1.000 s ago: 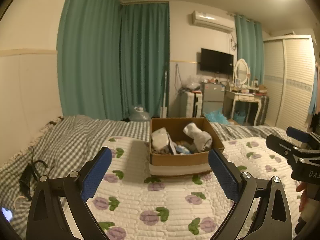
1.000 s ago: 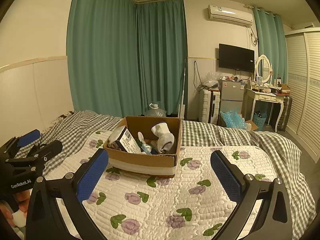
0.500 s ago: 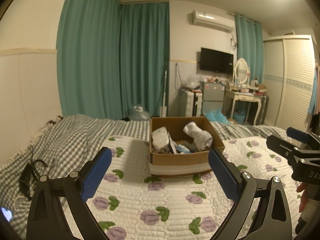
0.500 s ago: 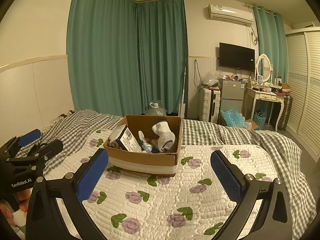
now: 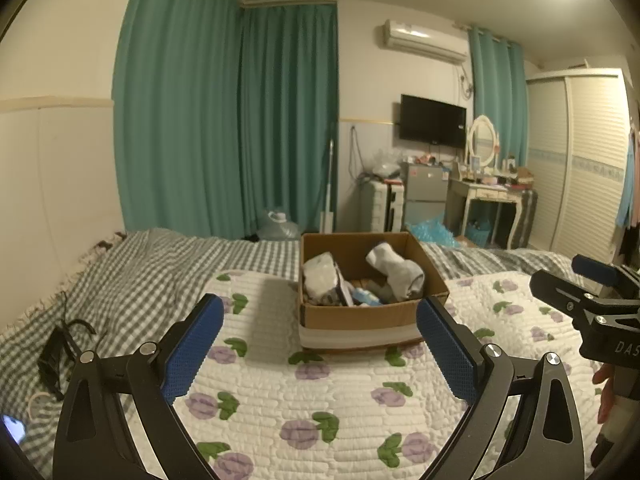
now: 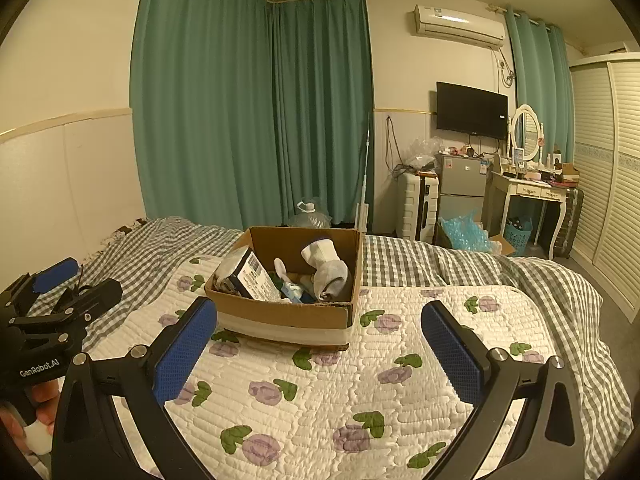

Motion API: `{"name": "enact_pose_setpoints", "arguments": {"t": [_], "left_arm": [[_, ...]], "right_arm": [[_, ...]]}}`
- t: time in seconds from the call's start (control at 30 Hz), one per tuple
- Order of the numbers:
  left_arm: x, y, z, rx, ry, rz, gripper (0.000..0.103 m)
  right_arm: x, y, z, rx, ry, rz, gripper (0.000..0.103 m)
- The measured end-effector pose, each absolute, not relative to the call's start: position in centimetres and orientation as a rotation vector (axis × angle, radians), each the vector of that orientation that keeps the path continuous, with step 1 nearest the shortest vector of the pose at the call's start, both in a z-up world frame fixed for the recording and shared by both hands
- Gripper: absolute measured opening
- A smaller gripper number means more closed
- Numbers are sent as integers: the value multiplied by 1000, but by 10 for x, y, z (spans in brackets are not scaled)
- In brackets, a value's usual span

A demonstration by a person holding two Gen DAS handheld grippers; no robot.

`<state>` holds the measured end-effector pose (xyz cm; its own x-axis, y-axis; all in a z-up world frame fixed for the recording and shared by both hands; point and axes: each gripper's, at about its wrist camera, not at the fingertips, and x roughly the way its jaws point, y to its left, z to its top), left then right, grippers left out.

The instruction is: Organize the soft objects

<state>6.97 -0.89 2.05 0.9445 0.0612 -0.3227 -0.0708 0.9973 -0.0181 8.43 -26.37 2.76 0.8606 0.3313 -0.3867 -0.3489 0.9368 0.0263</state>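
Observation:
A brown cardboard box (image 5: 360, 316) (image 6: 288, 316) stands on a white quilt with purple flowers (image 5: 320, 400) (image 6: 360, 392) on the bed. In it lie a white-grey sock (image 5: 394, 270) (image 6: 328, 270), a white packet (image 5: 320, 276), a labelled package (image 6: 254, 278) and other small items. My left gripper (image 5: 320, 344) is open and empty, held above the quilt short of the box. My right gripper (image 6: 320, 348) is open and empty, also short of the box. Each gripper shows at the edge of the other's view, the left (image 6: 60, 304) and the right (image 5: 588, 300).
A grey checked blanket (image 5: 140, 276) covers the bed around the quilt. A black cable or strap (image 5: 60, 344) lies at its left. Behind the bed are green curtains (image 5: 240, 120), a small fridge (image 5: 424, 196), a dressing table (image 5: 492, 200) and a wardrobe (image 5: 588, 160).
Both views have shifted very slightly; the box sits a touch higher in the frames. Both grippers stay open and empty.

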Motion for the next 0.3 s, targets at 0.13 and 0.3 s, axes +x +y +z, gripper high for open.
{"name": "enact_pose_setpoints", "arguments": {"t": [0.13, 0.3], "left_arm": [[69, -7, 19, -30, 331, 69, 99], [69, -6, 17, -25, 327, 70, 99]], "right_arm": [[85, -264, 27, -44, 400, 358, 103], [85, -264, 25, -42, 404, 355, 103]]}}
